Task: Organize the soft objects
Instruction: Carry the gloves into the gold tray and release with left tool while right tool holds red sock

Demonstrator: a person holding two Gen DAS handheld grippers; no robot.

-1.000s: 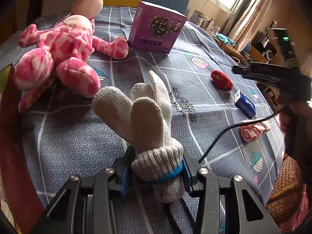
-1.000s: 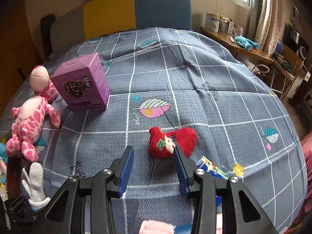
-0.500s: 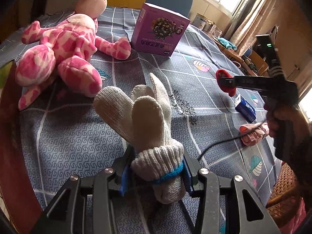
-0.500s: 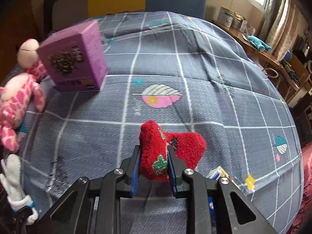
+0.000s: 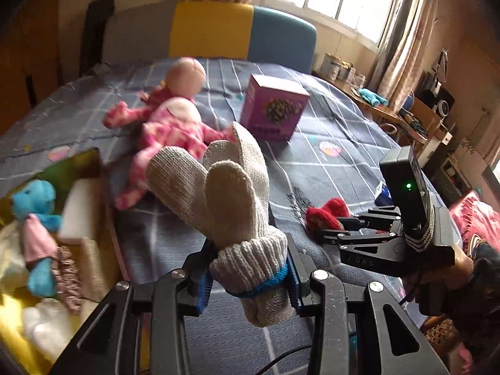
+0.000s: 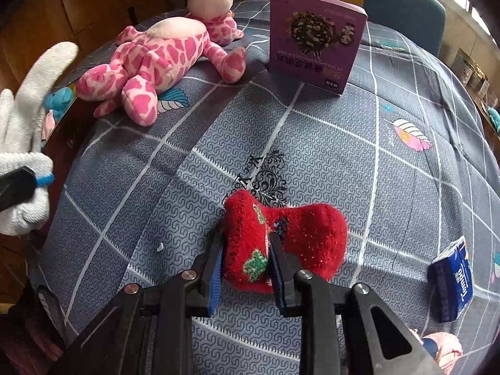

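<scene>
- Left gripper (image 5: 248,276): jaws closing on one knit glove (image 5: 225,200).
- Right gripper (image 6: 245,268): jaws opening, pads still pinching one red sock (image 6: 281,240).
- One purple box (image 6: 315,37): print illegible.
- One blue packet (image 6: 454,281): reads "Tempo", probably.

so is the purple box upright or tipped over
Upright: the purple box stands on its base on the bedspread, top face up.

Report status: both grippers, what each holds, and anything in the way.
Left gripper closing on white knit glove, lifted. Right gripper clamps red sock on bedspread, jaws easing open. Bin at left; nothing in the way.
</scene>
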